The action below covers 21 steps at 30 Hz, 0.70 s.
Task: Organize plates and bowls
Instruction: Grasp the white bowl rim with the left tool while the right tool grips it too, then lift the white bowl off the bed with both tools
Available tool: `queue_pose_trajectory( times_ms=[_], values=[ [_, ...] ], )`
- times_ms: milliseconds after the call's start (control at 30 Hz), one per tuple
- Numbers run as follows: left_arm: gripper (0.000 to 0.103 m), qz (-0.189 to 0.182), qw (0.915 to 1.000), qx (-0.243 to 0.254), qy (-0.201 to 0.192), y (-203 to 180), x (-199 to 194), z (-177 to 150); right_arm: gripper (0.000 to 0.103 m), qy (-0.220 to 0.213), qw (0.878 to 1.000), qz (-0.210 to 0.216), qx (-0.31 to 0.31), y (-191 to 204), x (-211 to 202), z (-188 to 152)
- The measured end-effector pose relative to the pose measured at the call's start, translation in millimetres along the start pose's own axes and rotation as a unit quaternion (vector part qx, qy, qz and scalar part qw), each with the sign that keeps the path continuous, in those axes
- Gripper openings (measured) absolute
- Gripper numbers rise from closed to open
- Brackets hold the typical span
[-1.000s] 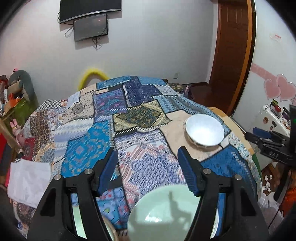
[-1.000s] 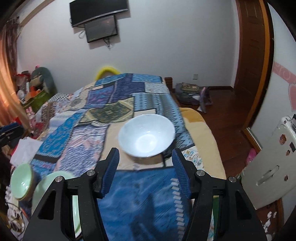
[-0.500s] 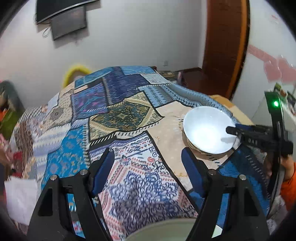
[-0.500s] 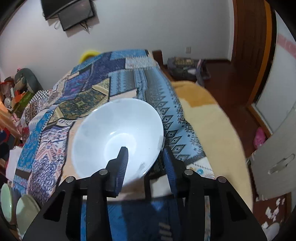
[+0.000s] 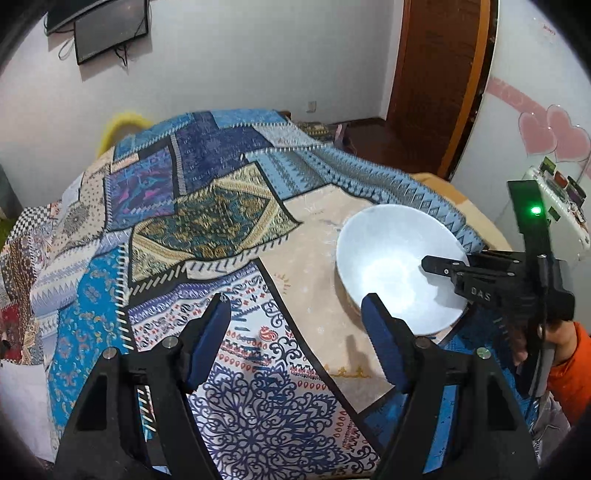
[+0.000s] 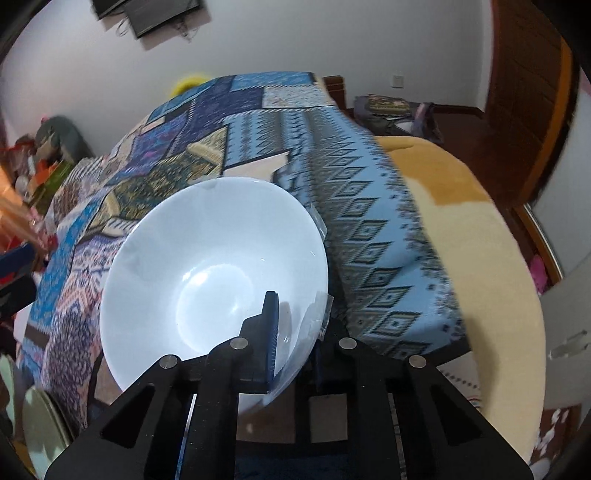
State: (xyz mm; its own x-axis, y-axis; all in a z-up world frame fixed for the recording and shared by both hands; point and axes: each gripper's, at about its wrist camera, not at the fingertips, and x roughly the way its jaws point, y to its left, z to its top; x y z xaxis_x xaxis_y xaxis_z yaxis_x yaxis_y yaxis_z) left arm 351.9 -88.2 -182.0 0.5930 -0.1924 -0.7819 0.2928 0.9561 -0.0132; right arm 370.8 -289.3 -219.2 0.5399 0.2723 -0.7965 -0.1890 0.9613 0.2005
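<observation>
While my right gripper [image 6: 291, 332] is clamped on the near rim of the white bowl [image 6: 207, 273], one jaw inside and the other hidden behind the wall outside, the bowl sits tilted on the patchwork quilt [image 5: 207, 206] of the bed, near its right edge. My left gripper [image 5: 295, 325] hangs above the quilt just left of the bowl, its jaws a good way apart and closing slightly, with only patterned cloth between them.

Around the bowl the quilt lies clear. A tan blanket [image 6: 461, 229] shows under the quilt on the right side. Past the foot of the bed are a wooden door [image 5: 439, 81], a wall screen [image 5: 107, 29] and a yellow ring [image 5: 122, 125]. Clutter is piled at the left of the bed [image 6: 40, 162]. In the right wrist view a pale green plate [image 6: 44, 424] peeks in at the lower left, partly cut off. My sleeve is orange [image 5: 569, 362].

I count one white bowl, one green plate edge for certain, and two grippers.

A second ago my right jaws were half open with the bowl well ahead of them; they have since closed onto its rim. The left gripper has moved forward, so the green plate that lay under it has left its view and the bowl looks nearer.
</observation>
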Motion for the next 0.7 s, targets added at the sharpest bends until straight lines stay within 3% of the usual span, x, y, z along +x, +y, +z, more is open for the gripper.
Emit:
queue_pose_trajectory(
  times_ms=[400, 700],
  values=[
    [0.046, -0.034, 0.9958, -0.001, 0.085, -6, 30, -21, 0.014, 0.023, 0.997, 0.061, -0.039, 34, -7, -21],
    [0.033, -0.044, 0.9902, 0.014, 0.132, -14, 47, -37, 0.014, 0.028, 0.996, 0.069, -0.039, 45, -9, -29]
  ],
)
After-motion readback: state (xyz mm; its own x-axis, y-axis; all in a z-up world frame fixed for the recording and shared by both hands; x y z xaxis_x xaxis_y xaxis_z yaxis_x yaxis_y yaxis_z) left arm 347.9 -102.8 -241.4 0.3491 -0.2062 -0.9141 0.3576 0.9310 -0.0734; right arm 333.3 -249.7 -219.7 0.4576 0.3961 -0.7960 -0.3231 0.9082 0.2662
